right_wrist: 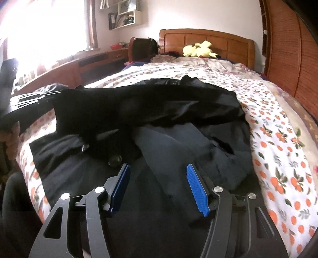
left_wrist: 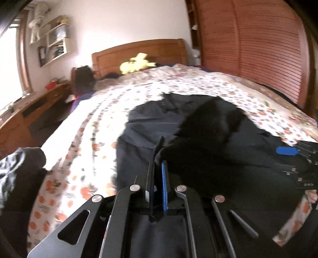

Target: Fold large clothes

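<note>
Carry the dark garment (left_wrist: pixel 208 123), spread on the bed (left_wrist: pixel 93 123), across in one smooth arc with left gripper (left_wrist: pixel 159 166) pinching its fabric edge, right gripper (right_wrist: pixel 158 178) hovering wide, empty.

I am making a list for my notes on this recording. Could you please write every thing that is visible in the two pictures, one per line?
dark garment: one, black, spread on the bed, one part lifted
bedspread: one, white with orange fruit print, covering the bed
headboard: one, brown wood, far end of bed
plush toy: one, yellow, by the headboard
wall shelf: one, white, above the desk
desk: one, brown wood, under the window
slatted doors: brown, right of bed
left gripper: shut on the dark garment
right gripper: open, blue pads, above the garment
</note>
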A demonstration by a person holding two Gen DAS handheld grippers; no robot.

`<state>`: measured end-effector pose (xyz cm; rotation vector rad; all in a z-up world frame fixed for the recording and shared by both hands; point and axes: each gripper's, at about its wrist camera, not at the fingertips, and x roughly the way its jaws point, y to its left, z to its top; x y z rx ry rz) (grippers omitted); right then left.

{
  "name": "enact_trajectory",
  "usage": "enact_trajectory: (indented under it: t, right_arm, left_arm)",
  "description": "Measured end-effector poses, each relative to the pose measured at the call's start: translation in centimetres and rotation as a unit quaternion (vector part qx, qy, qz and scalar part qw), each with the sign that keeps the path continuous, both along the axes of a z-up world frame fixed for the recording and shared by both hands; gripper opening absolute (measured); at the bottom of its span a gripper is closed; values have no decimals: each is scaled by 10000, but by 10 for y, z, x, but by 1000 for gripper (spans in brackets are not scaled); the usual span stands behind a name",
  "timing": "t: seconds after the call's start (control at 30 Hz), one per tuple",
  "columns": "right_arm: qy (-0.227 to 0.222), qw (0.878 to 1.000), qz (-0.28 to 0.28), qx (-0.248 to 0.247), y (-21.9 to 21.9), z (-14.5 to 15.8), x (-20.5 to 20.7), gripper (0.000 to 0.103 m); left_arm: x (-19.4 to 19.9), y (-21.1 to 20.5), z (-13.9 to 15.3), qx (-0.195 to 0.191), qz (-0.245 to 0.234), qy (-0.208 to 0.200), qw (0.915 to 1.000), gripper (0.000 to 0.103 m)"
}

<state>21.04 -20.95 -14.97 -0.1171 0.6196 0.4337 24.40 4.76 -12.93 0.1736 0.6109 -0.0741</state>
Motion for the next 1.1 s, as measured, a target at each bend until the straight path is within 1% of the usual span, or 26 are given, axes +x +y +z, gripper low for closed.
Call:
enact_trajectory:
  t: [0.13, 0.17, 0.2, 0.27, 0.33, 0.4, 0.53, 0.67, 0.8, 0.9, 0.97, 1.1]
  right_arm:
    - [-114, 9999, 52, 30, 15, 6, 11, 57]
    - [-147, 9999, 59, 56, 19, 7, 15, 57]
    - [-169, 9998, 65, 71, 21, 8, 17, 57]
    - [-155, 9998, 97, 72, 25, 8, 21, 57]
    - [-145, 9998, 146, 68, 29, 8, 23, 57]
    - [-135, 9998, 151, 61, 32, 8, 25, 57]
    - [-15, 9999, 143, -23, 37, -1, 31, 57]
    - [35, 9999, 122, -112, 40, -6, 33, 57]
    - [66, 9999, 141, -62, 40, -4, 31, 57]
    - [-5, 9998, 161, -79, 43, -1, 28, 57]
    - [2, 9998, 176, -90, 44, -1, 27, 57]
    - [-10, 9998, 184, -117, 44, -1, 24, 57]
  left_arm:
    - [13, 32, 2, -138, 168, 62, 9997, 7]
    - [15, 36, 2, -141, 182, 68, 9997, 8]
    - [17, 41, 1, -105, 227, 62, 9997, 11]
    - [18, 47, 0, -12, 319, 32, 9995, 12]
    - [18, 56, -1, 35, 411, 7, 9991, 19]
    - [14, 59, -3, 8, 441, -20, 9990, 33]
    - [5, 59, -12, 21, 369, 73, 9993, 36]
    - [-1, 51, -25, 33, 255, 205, 9995, 43]
    - [-2, 43, -41, 6, 204, 361, 9991, 44]
    - [0, 39, -52, -27, 222, 514, 9984, 44]
    - [1, 37, -57, -77, 220, 589, 9980, 44]
    - [2, 35, -65, -41, 237, 682, 9974, 44]
